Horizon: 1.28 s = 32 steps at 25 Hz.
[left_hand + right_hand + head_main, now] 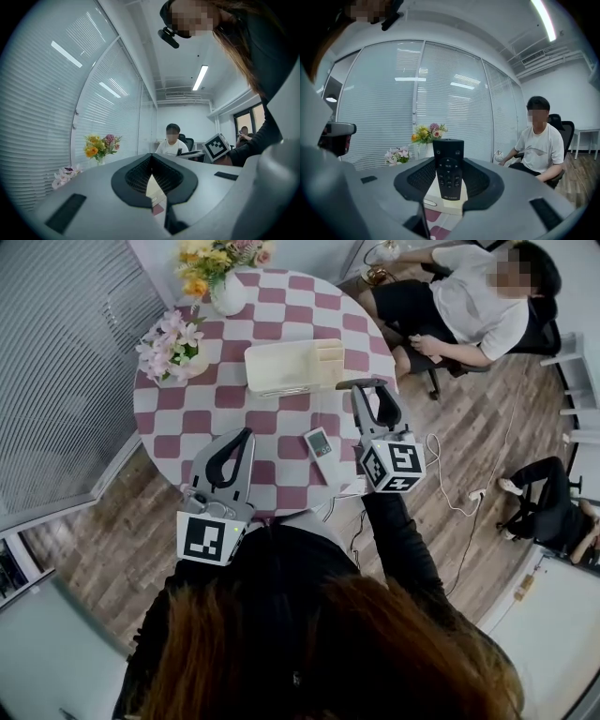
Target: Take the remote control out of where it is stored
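A black remote control (448,168) stands upright between the jaws of my right gripper (449,187), which is shut on it. In the head view that gripper (368,392) hovers over the round checkered table (281,479), just right of the cream storage box (292,367), and the remote (357,383) shows as a dark bar at its tips. My left gripper (246,435) hangs above the table's near left edge, shut with nothing in it; its pads (140,171) meet at the tip.
A white remote (319,444) lies on the table between the grippers. A vase of yellow flowers (225,282) and a pot of pink flowers (173,345) stand at the far left. A person (459,306) sits beyond the table, another (553,507) at the right.
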Each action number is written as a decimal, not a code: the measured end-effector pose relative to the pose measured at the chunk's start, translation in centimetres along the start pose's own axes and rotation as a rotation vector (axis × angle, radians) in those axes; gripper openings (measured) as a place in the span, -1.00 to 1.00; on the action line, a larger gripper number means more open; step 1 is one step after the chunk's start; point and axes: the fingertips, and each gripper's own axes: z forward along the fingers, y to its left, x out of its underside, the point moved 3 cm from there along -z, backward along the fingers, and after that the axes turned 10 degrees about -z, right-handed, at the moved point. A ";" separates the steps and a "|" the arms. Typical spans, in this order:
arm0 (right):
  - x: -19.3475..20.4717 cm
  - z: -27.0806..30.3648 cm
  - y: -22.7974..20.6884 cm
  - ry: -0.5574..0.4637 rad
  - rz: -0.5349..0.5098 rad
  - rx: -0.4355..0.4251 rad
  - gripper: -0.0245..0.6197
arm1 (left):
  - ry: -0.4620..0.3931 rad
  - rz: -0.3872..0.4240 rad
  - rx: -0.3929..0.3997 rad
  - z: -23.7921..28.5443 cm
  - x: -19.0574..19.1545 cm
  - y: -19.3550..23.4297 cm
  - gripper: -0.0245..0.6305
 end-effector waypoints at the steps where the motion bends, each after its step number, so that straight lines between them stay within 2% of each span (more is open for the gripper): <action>1: 0.1 -0.6 0.1 0.005 -0.003 -0.001 -0.35 | 0.001 -0.001 0.002 -0.1 0.0 -0.1 -0.90; 6: 0.7 -3.0 2.3 0.043 -0.017 -0.045 -0.35 | -0.009 -0.005 0.009 -0.4 0.0 -0.2 -0.90; 12: 3.7 -4.5 6.6 0.164 0.046 -0.166 -0.35 | -0.021 -0.005 0.026 -0.7 -0.1 -0.5 -0.90; 22: 10.8 -5.7 12.6 0.567 0.159 -0.425 -0.35 | -0.027 -0.016 0.027 -1.5 -0.1 -0.7 -0.90; 32: 15.5 -6.2 15.7 0.906 0.181 -0.569 -0.35 | -0.034 -0.032 0.007 -2.1 -0.2 0.0 -0.90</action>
